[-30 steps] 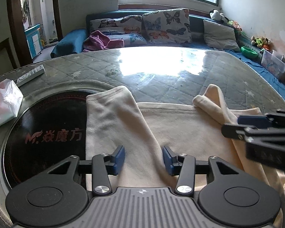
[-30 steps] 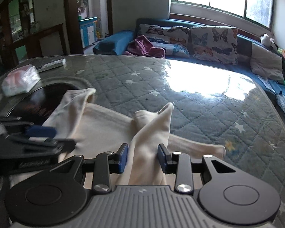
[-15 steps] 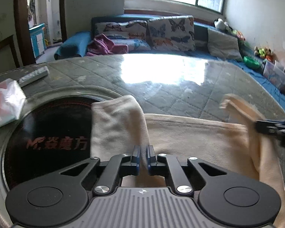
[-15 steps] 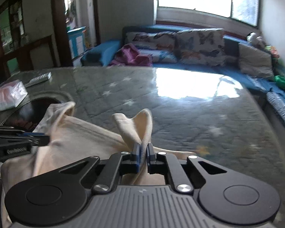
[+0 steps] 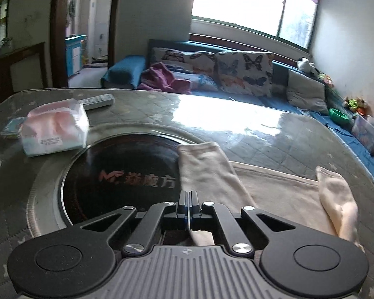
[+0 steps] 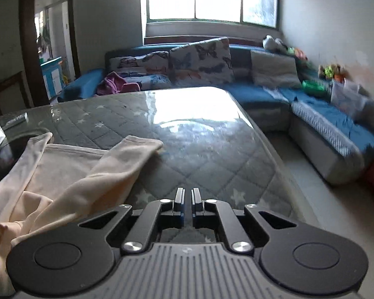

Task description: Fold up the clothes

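We see the left gripper [image 5: 188, 205] closed on the cream garment [image 5: 274, 194], sleeve [image 5: 207, 172] running ahead-left. Right gripper [image 6: 186, 205] nearly closed, jaws empty; its sleeve [image 6: 117, 167] lies left, pointing ahead-right.

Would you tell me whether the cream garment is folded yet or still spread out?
Mostly spread: the garment lies flat on the table, with both sleeves turned up over it.

Cream garment [image 5: 274, 189] on grey star-quilted table [image 6: 187, 149]; butterfly-print cushions [image 5: 244, 73] on blue sofa [image 6: 331, 122].
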{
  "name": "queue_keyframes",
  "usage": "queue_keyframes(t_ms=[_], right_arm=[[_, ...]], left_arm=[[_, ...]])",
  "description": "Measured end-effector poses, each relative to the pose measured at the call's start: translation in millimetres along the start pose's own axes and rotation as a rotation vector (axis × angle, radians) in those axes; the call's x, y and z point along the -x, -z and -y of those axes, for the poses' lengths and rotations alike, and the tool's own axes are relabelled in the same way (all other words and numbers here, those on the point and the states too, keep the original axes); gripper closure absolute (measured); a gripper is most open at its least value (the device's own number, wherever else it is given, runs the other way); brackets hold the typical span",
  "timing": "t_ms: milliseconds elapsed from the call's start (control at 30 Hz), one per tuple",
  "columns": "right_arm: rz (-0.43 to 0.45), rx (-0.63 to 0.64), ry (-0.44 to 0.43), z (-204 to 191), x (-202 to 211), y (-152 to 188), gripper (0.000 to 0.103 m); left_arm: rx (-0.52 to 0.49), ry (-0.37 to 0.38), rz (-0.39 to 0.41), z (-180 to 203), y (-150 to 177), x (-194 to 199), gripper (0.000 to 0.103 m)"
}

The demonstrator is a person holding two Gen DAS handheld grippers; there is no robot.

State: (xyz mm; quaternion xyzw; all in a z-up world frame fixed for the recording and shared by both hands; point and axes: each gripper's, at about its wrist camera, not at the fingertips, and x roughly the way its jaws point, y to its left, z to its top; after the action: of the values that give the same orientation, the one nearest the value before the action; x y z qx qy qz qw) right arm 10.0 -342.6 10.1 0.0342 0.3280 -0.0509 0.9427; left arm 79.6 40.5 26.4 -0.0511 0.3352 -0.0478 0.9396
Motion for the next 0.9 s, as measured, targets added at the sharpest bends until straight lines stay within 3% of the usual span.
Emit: queue_keyframes(t_ms=[133,233,300,333,667,733,767,833,900], right_arm=[[-0.017,-0.035,-0.076,-3,-9,-3,0.092],[-0.014,-0.048,-0.126,-12,-18,-10,0.081],[-0.019,-0.074,-0.157,-19,-30,-18,0.075],[-0.023,-0.078,-0.162,-22,-36,-21,0.075],[-0.100,-0.110,-0.165,-32,-97,-31,0.071],[-0.111,-0.127,-0.181,-31,-106,-29,0.076],[-0.109,-0.127,-0.186,-32,-107,-29,0.085],[-0.095,-0.110,-0.181,-33,-106,-29,0.092],[-0.072,-0.081,-0.167,-35,-100,-30,0.098]], left_arm=[[-0.053,0.039,-0.019,25,2,-6,0.097],[-0.090,0.048,-0.032,44,2,-16,0.087],[-0.108,0.044,-0.041,53,1,-25,0.067],[-0.120,0.040,-0.044,57,0,-29,0.065],[-0.165,-0.023,-0.086,73,-9,-86,0.060],[-0.159,-0.035,-0.098,71,-10,-95,0.060],[-0.155,-0.041,-0.103,70,-10,-99,0.060],[-0.155,-0.033,-0.103,67,-9,-103,0.061],[-0.156,-0.017,-0.102,65,-9,-104,0.081]])
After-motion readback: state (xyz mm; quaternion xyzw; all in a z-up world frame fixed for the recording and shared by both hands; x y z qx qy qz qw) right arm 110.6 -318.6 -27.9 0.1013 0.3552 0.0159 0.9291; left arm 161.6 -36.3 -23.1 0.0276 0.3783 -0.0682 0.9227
